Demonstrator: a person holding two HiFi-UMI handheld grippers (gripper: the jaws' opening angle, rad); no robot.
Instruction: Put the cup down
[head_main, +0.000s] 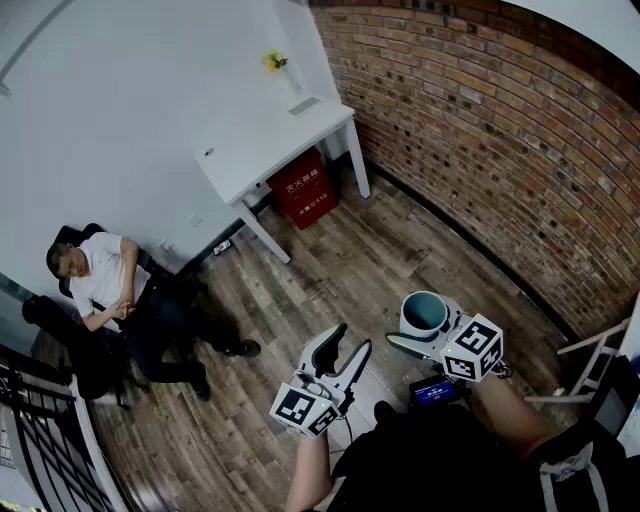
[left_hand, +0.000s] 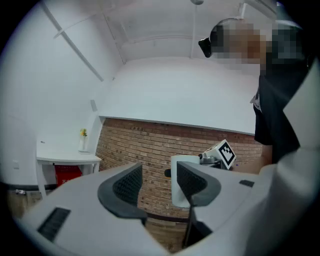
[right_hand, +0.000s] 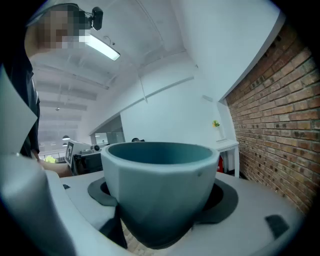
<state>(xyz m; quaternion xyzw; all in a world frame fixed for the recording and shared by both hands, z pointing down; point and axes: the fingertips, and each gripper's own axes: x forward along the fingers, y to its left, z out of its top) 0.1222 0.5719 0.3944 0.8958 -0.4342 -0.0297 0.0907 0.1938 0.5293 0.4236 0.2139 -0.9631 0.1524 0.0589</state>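
The cup (right_hand: 160, 195) is upright, mouth up, wedged between my right tongs (head_main: 424, 328), which are spread wide and clamped on its body. Nothing's under it but the wooden floor (head_main: 330, 265). The white tabletop (head_main: 262, 152) is well ahead and off to the left, past my left tongs (head_main: 348, 346), which are slack and empty. Looks like a long carry forward-left to me.

L grip (head_main: 350, 342) – jaws apart, empty, level | R grip (head_main: 428, 330) – jaws wide, clamped on cup (right_hand: 160, 190)
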